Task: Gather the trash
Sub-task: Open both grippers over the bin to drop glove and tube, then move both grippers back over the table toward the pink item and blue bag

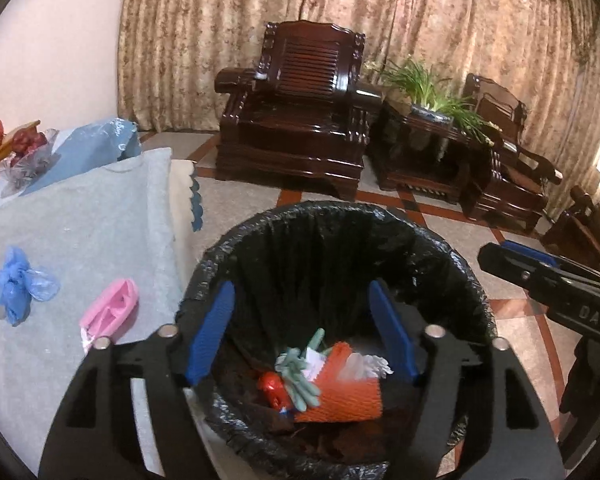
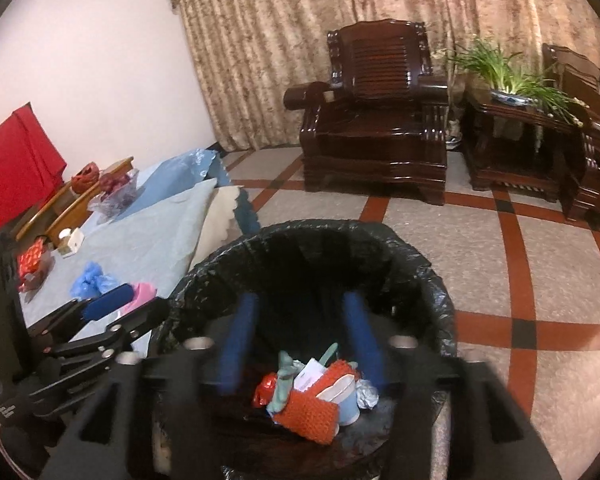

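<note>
Right hand-held gripper (image 2: 300,340) blurred, open above bin (image 2: 420,252), rim cropped

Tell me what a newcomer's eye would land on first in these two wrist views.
The black-lined trash bin fills the foreground, with an orange net sleeve and other scraps at its bottom. Both grippers' blue-padded jaws stand open above it. On the grey-covered table to the left lie a blue plastic wad and a pink wrapper.

Bin (image 1: 340,248) right of table (image 1: 80,220) — net sleeve (image 1: 340,392) inside; armchair (image 1: 296,112) behind it.
</note>
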Demonstrator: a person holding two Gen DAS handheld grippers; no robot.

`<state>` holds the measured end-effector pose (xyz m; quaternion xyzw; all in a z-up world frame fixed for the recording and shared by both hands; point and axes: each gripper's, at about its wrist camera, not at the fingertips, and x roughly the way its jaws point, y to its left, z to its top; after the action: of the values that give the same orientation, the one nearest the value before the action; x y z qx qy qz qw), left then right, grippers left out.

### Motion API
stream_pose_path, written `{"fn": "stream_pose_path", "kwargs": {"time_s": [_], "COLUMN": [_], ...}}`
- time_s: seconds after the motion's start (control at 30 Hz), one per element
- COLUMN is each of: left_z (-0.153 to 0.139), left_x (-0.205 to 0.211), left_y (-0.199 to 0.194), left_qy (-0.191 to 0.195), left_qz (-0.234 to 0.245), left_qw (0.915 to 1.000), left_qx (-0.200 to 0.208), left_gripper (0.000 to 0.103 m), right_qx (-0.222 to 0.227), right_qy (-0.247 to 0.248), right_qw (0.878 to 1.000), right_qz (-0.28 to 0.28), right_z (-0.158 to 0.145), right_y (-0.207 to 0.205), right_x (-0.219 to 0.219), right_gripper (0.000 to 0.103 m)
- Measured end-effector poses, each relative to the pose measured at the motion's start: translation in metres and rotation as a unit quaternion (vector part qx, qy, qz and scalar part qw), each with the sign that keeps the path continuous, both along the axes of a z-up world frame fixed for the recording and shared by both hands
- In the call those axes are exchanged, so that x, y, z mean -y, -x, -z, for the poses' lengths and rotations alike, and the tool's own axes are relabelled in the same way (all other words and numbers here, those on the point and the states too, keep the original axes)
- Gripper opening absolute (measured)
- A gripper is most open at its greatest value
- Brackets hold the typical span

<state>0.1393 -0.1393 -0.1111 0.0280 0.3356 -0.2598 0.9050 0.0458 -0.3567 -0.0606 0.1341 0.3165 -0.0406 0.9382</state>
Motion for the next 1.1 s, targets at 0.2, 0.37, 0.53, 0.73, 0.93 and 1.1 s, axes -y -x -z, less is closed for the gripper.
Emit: {"fn": "stream_pose_path", "kwargs": {"time_s": [0.2, 0.37, 0.53, 0.73, 0.93, 1.1], "left_z": [-0.007, -0.016, -0.022, -0.026, -0.027, -0.026], "left_x": [-0.027, -0.06, -0.108, -0.165, -0.219, -0.25], "left_y": [-0.001, 0.002, 0.004, 0.005, 0.003, 0.0], "left_qy": [0.0, -0.001, -0.007, -0.02, -0.025, -0.029], "left_qz": [-0.034, -0.069, -0.116, -0.174, -0.225, -0.252], "left_qw": [0.9994, 0.9974, 0.9928, 0.9839, 0.9734, 0.9665], "left_qx": [0.01, 0.018, 0.028, 0.035, 0.035, 0.036], "left_gripper": [0.086, 0.088, 0.089, 0.089, 0.089, 0.089], "right_qx": [0.007, 0.006, 0.008, 0.016, 0.026, 0.02], "right_qy": [0.012, 0.015, 0.014, 0.015, 0.018, 0.022], "right_qw": [1.0, 1.0, 0.999, 0.994, 0.987, 0.983], "right_qz": [0.004, -0.015, -0.048, -0.105, -0.157, -0.181], "right_z": [-0.001, -0.001, -0.002, -0.003, -0.001, 0.011], "right_y": [0.0, -0.008, -0.022, -0.047, -0.074, -0.098], "right_x": [-0.008, -0.026, -0.056, -0.112, -0.173, -0.215], "right_gripper": [0.086, 0.089, 0.089, 0.089, 0.089, 0.089]}}
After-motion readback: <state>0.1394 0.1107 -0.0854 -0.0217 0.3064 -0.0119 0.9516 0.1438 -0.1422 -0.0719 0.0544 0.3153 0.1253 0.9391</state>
